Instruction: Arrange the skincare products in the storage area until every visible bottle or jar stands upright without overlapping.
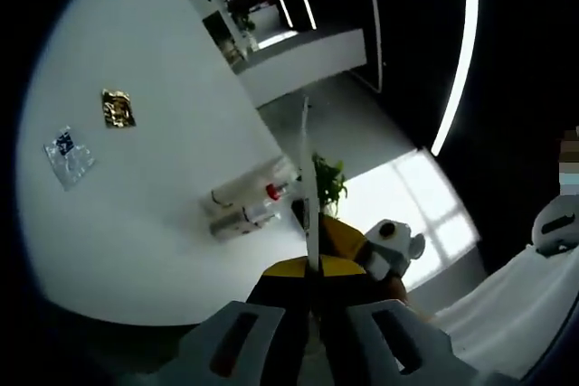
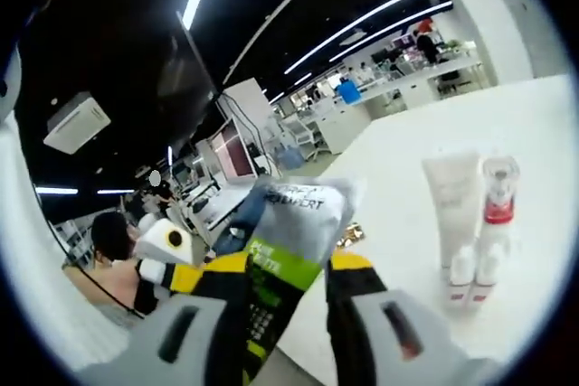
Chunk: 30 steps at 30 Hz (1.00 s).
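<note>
Right gripper view showed our right claw pinching a flat sachet with a green and grey label, its long axis running up and away from the jaws. In the left gripper view we saw the same sachet edge-on as a thin strip between the left claw's jaws; we could not tell whether those jaws were pressing on it. Beyond the sachet, on the white table, a white tube and a clear bottle with a red band lay side by side, caps toward our right claw, long axes pointing away from it. We judged the right claw the nearer. Farther off on the table lay a gold packet and a clear one.
</note>
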Motion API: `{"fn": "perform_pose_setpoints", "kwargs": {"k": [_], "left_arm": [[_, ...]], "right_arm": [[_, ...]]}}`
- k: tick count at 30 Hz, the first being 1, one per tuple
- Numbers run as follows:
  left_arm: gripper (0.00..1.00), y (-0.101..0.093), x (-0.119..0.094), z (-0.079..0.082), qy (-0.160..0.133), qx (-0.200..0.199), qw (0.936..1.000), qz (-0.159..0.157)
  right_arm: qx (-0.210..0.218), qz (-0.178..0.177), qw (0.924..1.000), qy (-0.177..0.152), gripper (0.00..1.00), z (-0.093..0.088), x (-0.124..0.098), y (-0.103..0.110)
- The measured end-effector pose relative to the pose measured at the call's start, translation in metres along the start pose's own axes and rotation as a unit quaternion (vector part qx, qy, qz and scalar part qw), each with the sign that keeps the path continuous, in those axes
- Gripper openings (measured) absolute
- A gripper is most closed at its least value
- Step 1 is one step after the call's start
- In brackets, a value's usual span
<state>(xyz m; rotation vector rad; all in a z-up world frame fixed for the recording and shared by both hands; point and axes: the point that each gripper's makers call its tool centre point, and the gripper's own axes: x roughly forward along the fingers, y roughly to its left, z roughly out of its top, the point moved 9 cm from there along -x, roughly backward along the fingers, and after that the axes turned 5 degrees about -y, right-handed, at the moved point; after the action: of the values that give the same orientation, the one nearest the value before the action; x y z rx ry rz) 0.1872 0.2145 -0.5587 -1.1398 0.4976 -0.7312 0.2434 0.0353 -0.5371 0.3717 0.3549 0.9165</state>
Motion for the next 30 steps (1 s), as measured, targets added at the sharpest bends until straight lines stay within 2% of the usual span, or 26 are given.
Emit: {"fn": "perform_pose_setpoints", "kwargs": {"k": [5,9,12,14,22,30], "left_arm": [[0.00,0.003,0.003,0.008,-0.020,-0.031,0.9993,-0.007],[0.00,0.007,0.008,0.012,-0.022,-0.038,0.9990,-0.002],[0.00,0.010,0.012,0.014,-0.018,-0.043,0.9989,0.002],[0.00,0.012,0.014,0.015,-0.016,-0.043,0.9989,0.006],[0.00,0.024,0.024,0.020,-0.009,-0.052,0.9985,0.016],[0.00,0.048,0.041,0.020,0.011,-0.062,0.9973,0.037]], "right_arm": [[0.002,0.002,1.0000,-0.003,0.35,-0.003,-0.001,0.001],[0.009,-0.002,0.9999,-0.007,0.40,-0.005,-0.003,0.000],[0.029,-0.002,0.9995,-0.012,0.49,-0.006,-0.006,-0.001],[0.026,-0.004,0.9995,-0.014,0.53,-0.007,-0.008,-0.002],[0.016,-0.018,0.9997,0.004,0.57,-0.017,-0.015,-0.007],[0.011,-0.044,0.9987,0.022,0.69,-0.028,-0.030,-0.016]]}}
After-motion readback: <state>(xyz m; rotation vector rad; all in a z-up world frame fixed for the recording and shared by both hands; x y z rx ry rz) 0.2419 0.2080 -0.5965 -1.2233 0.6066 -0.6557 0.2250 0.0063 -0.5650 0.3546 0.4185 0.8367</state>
